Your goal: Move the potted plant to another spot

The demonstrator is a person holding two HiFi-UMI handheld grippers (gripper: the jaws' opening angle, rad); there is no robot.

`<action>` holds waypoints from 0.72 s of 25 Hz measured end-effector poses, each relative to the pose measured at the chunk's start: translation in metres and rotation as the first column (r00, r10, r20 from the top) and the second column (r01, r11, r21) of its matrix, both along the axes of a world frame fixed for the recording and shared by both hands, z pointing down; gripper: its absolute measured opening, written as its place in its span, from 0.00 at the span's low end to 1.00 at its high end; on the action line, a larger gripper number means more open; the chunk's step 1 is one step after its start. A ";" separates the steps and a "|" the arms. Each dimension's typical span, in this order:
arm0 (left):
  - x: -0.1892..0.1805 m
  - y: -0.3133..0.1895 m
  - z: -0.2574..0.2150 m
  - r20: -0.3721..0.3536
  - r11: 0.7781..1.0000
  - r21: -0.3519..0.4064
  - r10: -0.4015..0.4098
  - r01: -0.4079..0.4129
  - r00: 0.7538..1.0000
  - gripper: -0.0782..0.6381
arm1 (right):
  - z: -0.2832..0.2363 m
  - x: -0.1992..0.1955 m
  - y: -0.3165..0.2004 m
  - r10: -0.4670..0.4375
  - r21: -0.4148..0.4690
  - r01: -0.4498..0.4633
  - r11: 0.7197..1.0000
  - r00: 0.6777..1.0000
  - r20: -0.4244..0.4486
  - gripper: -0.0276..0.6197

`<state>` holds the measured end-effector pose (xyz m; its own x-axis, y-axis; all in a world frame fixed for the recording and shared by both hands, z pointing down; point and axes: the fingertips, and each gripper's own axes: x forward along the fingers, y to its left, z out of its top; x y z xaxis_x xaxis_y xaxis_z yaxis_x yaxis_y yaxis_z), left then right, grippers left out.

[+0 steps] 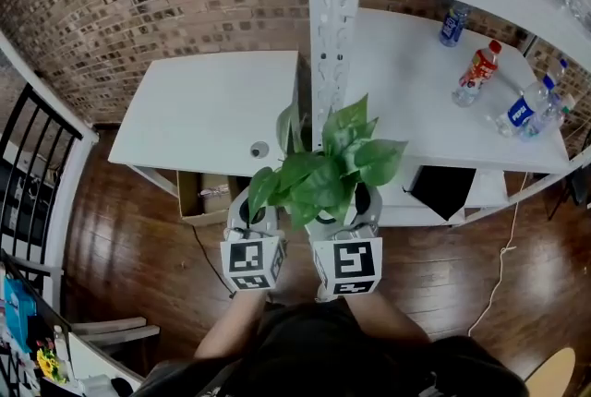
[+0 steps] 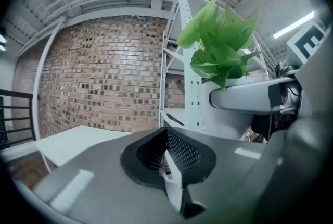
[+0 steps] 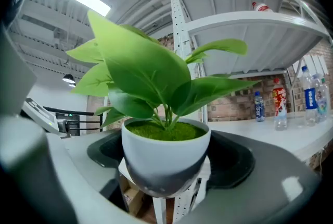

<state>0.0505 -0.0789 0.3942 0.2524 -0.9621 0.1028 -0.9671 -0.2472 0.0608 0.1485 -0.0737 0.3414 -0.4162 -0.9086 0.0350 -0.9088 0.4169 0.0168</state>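
Note:
The potted plant (image 1: 328, 169) has broad green leaves in a round white pot (image 3: 165, 152) topped with moss. My right gripper (image 3: 165, 165) is shut on the pot, a black pad against each side, and holds it upright in the air. In the head view the right gripper (image 1: 346, 201) sits under the leaves, which hide most of the pot. My left gripper (image 1: 251, 206) hangs just left of it, apart from the pot. In the left gripper view its jaws (image 2: 169, 160) are together with nothing between them, and the pot (image 2: 229, 113) shows to the right.
A white table (image 1: 212, 109) stands ahead on the left, with a cardboard box (image 1: 208, 197) under it. A white shelf upright (image 1: 332, 17) rises straight ahead. The shelf board (image 1: 416, 100) on the right carries several bottles (image 1: 476, 72). A black railing (image 1: 28, 164) runs along the left.

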 end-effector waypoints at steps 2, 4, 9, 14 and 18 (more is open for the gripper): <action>-0.025 -0.003 -0.005 0.000 1.000 0.014 -0.017 0.017 1.000 0.13 | -0.007 -0.027 -0.003 -0.029 0.010 0.029 1.000 1.000 0.011 0.77; -0.049 -0.005 -0.009 0.009 0.999 0.032 -0.029 0.029 1.000 0.13 | -0.012 -0.055 -0.007 -0.055 0.013 0.055 0.998 0.998 0.021 0.77; -0.102 -0.019 -0.025 0.021 0.998 0.052 -0.036 0.035 0.999 0.13 | -0.014 -0.110 -0.027 -0.064 0.011 0.064 0.998 0.998 0.020 0.77; -0.161 -0.031 -0.023 0.022 0.999 0.040 -0.036 0.035 0.999 0.13 | -0.002 -0.167 -0.049 -0.052 -0.004 0.052 0.999 0.999 0.006 0.77; -0.202 -0.053 -0.003 0.018 0.999 0.034 -0.030 0.030 0.999 0.13 | 0.018 -0.205 -0.068 -0.038 -0.013 0.038 0.999 0.999 -0.005 0.77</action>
